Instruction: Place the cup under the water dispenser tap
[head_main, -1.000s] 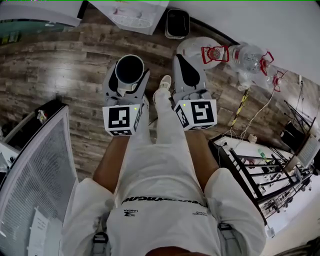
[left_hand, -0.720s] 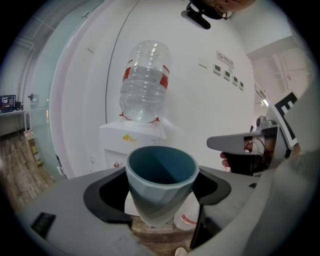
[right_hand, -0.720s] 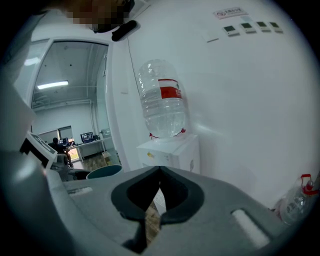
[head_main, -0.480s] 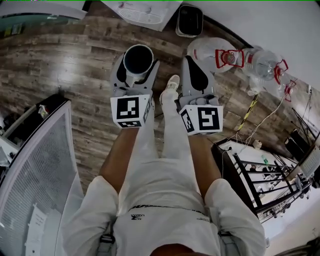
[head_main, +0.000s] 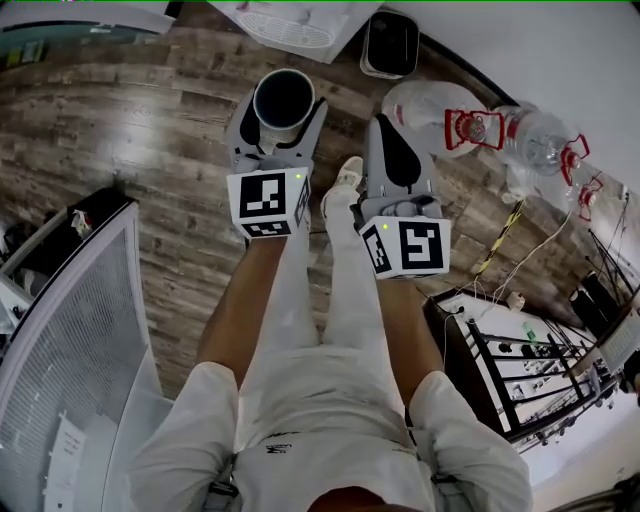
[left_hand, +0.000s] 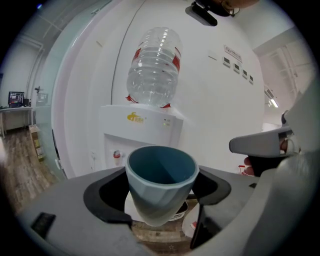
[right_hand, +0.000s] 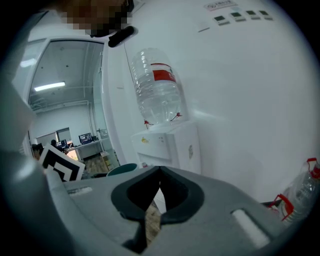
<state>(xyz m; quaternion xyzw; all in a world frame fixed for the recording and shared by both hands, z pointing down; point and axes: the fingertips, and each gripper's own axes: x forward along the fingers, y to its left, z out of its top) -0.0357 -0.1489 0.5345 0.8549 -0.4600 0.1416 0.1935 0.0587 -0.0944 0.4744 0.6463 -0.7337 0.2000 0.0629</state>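
Note:
A grey-blue cup (head_main: 283, 93) stands upright between the jaws of my left gripper (head_main: 283, 110), which is shut on its sides. In the left gripper view the cup (left_hand: 160, 175) is empty and hangs above the floor. Straight ahead of it, still some way off, stands the white water dispenser (left_hand: 142, 127) with a clear bottle (left_hand: 155, 67) on top and a small red tap (left_hand: 116, 155) in its recess. My right gripper (head_main: 385, 128) hangs beside the left one, shut with nothing in it, its tips (right_hand: 159, 172) touching.
Wood-plank floor lies below. Two empty water bottles with red handles (head_main: 470, 128) (head_main: 545, 140) lie at the right by the wall, next to a black bin (head_main: 390, 45). A metal rack (head_main: 520, 370) stands lower right, a white grilled cabinet (head_main: 60, 340) lower left. The person's legs and shoe (head_main: 345, 175) are between the grippers.
Both grippers have moved toward the top of the head view, closer to the wall and dispenser, and sunk lower. The left one still carries the cup; the right stays shut.

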